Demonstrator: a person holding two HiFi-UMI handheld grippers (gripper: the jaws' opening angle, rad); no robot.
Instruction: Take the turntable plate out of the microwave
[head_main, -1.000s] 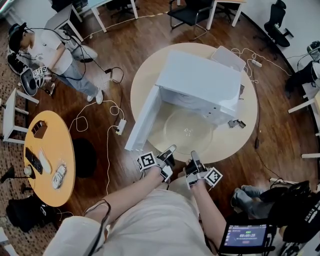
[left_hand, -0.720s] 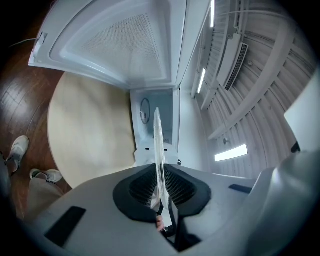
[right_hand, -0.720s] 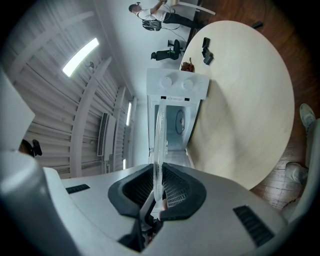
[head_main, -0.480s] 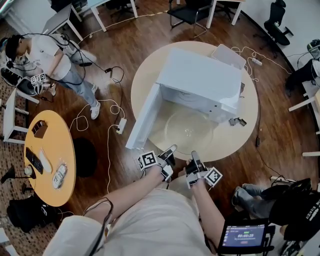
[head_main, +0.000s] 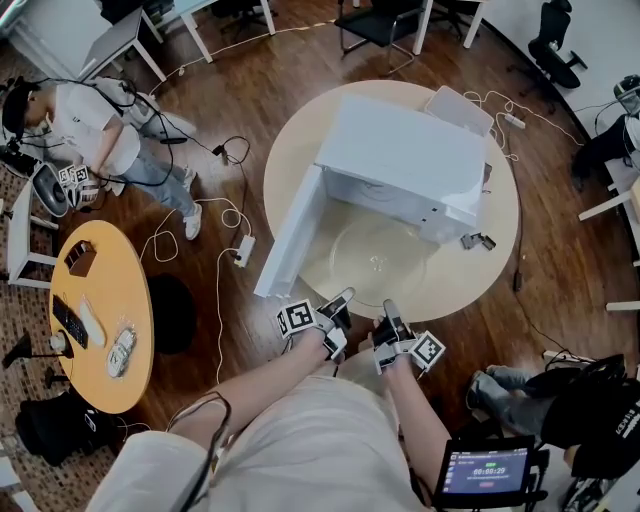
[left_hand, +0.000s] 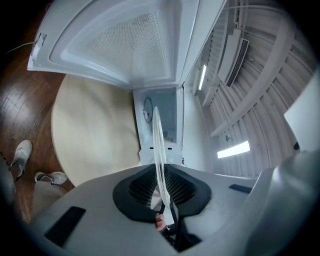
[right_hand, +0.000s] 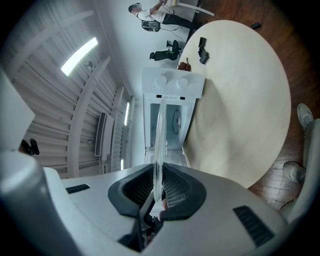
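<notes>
Glass plate (head_main: 375, 262): clear and round, out of the microwave (head_main: 400, 160), held level over the round table (head_main: 490, 270) just in front of the oven's mouth.
Microwave: white, at the far middle of the table, door (head_main: 290, 235) swung open to the left.
Left gripper (head_main: 343, 297): clamped on the plate's near rim, left side, the glass edge-on between its pads; the jaws have just opened a touch wider.
Right gripper (head_main: 388, 308): clamped on the same rim, just to the right.
</notes>
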